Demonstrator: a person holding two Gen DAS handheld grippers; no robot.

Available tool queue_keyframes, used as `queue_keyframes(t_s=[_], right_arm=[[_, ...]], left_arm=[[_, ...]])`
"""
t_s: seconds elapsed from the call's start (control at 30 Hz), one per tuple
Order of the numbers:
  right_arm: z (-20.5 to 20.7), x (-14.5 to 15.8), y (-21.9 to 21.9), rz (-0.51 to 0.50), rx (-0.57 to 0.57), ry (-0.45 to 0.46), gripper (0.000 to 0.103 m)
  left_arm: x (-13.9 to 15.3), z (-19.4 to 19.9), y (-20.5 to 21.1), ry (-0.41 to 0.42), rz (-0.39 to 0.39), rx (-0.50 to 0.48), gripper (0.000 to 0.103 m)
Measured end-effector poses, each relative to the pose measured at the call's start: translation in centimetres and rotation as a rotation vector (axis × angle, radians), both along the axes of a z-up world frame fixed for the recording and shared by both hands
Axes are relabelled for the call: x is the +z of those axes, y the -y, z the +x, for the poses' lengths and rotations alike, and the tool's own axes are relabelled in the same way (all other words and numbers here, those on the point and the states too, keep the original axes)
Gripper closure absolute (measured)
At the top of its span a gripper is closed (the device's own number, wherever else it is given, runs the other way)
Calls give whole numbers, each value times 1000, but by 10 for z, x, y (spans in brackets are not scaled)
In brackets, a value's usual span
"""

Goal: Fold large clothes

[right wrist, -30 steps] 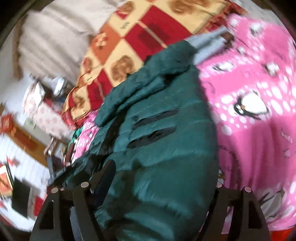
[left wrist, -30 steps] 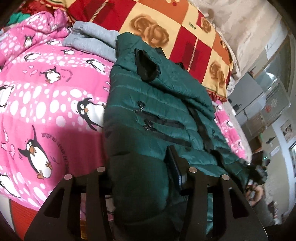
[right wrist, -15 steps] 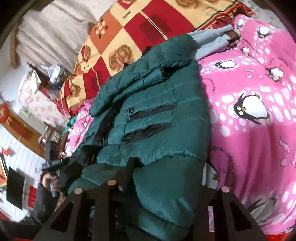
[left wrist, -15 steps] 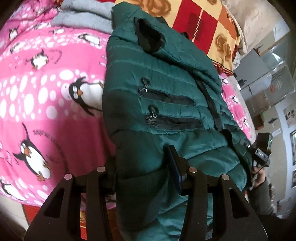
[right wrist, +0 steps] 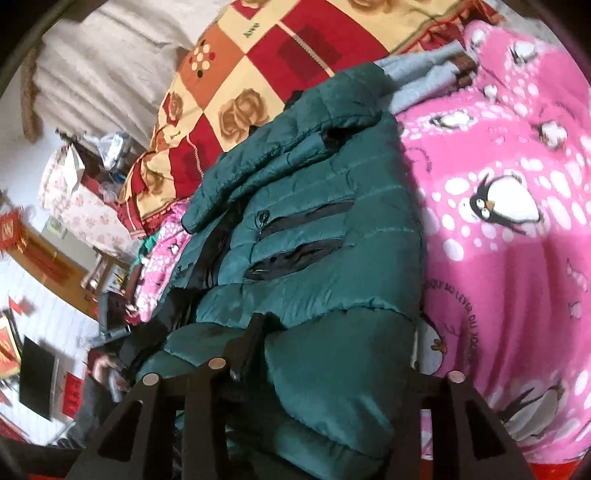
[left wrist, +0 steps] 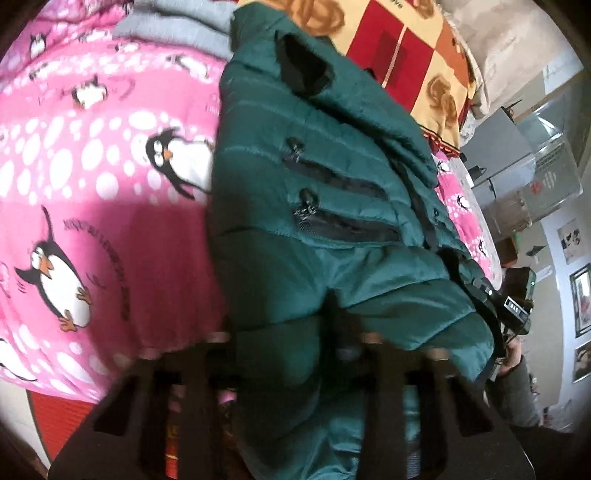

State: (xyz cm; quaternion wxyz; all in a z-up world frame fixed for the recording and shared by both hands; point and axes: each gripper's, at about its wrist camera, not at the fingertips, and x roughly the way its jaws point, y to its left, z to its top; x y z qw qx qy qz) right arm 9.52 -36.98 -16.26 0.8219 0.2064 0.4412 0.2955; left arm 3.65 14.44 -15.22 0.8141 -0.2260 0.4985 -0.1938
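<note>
A dark green puffer jacket (left wrist: 317, 192) with two black zip pockets lies on a pink penguin blanket (left wrist: 85, 192); it also shows in the right wrist view (right wrist: 332, 236). My left gripper (left wrist: 284, 332) is shut on the jacket's near hem, with padded fabric bunched between the fingers. My right gripper (right wrist: 332, 354) is shut on the same near hem from the other side, one finger (right wrist: 243, 347) pressed into the fabric. The hem is lifted and bulges over the jacket's body. The fingertips are partly hidden by fabric.
Folded grey clothes (left wrist: 173, 29) lie beyond the collar. A red and yellow checked quilt (right wrist: 266, 74) sits behind. The bed's near edge (left wrist: 62, 413) is under my left gripper. A person (right wrist: 99, 373) and furniture stand to the side.
Both grippers have carried the near hem up and forward over the jacket's body toward the collar. The folded-over padded part now covers more of the lower jacket.
</note>
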Motion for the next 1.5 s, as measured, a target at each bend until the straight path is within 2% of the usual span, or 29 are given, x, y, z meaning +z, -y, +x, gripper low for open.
queue_keyframes(t_s=[0.1, 0.2, 0.3, 0.4, 0.6, 0.87, 1.03, 1.2, 1.27, 1.4, 1.5], right_arm=[[-8, 15, -10, -68, 8, 79, 76], [-17, 30, -16, -132, -5, 166, 80], [-29, 46, -17, -175, -31, 244, 81], [-43, 58, -8, -174, -56, 306, 81], [-70, 71, 8, -143, -81, 347, 82], [-111, 80, 1, -78, -23, 362, 86], [-125, 99, -5, -85, -12, 405, 86], [-118, 125, -9, -110, -68, 476, 86], [-108, 131, -5, -100, -118, 497, 86], [-85, 141, -5, -86, -194, 520, 86], [-66, 148, -9, -82, -242, 534, 86]], left_arm=[[18, -6, 10, 79, 64, 27, 90], [38, -20, 18, 232, 143, 83, 90], [49, -35, 16, 319, 88, 127, 90], [55, -48, 10, 360, 31, 159, 90], [60, -75, 6, 384, -26, 177, 90], [74, -102, -3, 389, -67, 206, 90], [96, -105, 1, 395, 7, 214, 90], [118, -100, 8, 460, 18, 244, 90], [126, -91, 4, 483, -23, 280, 90], [132, -66, -3, 479, -104, 356, 90], [142, -48, 0, 502, -73, 382, 90]])
